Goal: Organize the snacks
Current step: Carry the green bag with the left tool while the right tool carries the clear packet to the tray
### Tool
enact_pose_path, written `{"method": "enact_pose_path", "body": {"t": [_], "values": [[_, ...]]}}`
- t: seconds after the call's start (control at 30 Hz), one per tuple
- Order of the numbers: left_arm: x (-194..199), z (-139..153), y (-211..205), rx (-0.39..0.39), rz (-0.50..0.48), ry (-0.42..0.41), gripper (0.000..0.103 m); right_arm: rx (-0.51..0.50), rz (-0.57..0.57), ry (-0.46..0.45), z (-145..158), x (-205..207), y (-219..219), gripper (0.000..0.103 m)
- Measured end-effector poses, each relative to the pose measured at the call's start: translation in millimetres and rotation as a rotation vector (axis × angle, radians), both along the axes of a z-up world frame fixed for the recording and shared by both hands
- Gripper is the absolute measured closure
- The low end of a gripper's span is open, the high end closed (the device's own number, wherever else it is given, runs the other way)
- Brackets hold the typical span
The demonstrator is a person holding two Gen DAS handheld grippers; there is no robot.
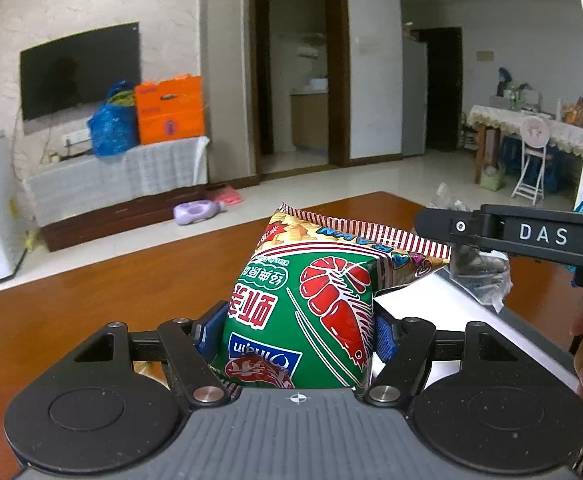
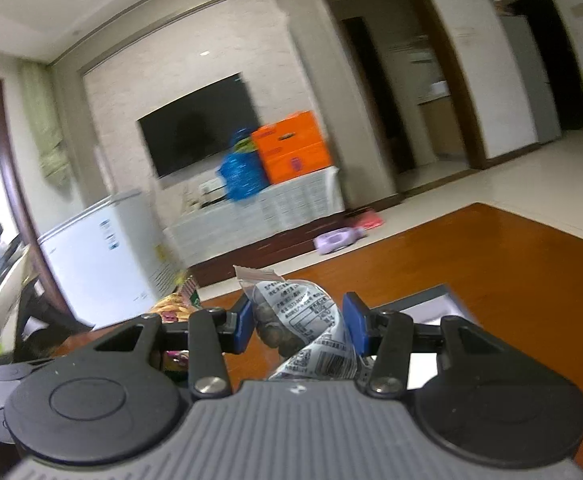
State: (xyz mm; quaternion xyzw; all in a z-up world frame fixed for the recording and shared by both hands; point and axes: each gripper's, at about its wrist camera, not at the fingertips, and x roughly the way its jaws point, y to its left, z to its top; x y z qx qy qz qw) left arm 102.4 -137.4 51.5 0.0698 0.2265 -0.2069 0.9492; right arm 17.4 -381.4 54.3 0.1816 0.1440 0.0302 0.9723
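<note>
Grip check: left gripper (image 1: 297,330) pinches green shrimp-chip bag (image 1: 311,308), lifted off table (image 1: 91,292). Right gripper (image 2: 297,322) clamps clear snack pouch (image 2: 299,320), also airborne. 2 carried at once, prob to save trips. Grey bin (image 1: 431,304) just beside looks like the drop spot.

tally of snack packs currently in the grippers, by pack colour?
Green pack with the red prawn picture, in the left gripper: 1
Clear pack with dark round pieces, in the right gripper: 1
Total: 2
A few more wrappers show past the left jaw in the right wrist view, too blurred to count.
</note>
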Motion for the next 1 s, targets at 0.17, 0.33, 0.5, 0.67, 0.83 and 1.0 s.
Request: {"method": "enact_pose_path", "body": {"t": [0.17,0.33,0.5,0.67,0.83,1.0], "values": [[29,-13,-25,0.002,-0.031,0.006,0.033,0.034,-0.07,0.005,-6,7,-40,0.056],[47,-30,-43,-0.008,-0.044,0.002,0.033,0.11,-0.111,0.064,-21,23,-69,0.056],[69,-37,-53,-0.024,-0.052,0.023,0.033,0.188,-0.146,0.132,-38,42,-92,0.056],[81,-48,-61,-0.024,-0.077,0.003,0.033,0.333,-0.207,0.172,-56,66,-116,0.056],[88,-62,-74,0.016,-0.113,-0.014,0.033,0.379,-0.228,0.201,-71,89,-119,0.056],[94,-65,-76,0.015,-0.127,0.012,0.033,0.415,-0.232,0.228,-84,95,-123,0.056]]}}
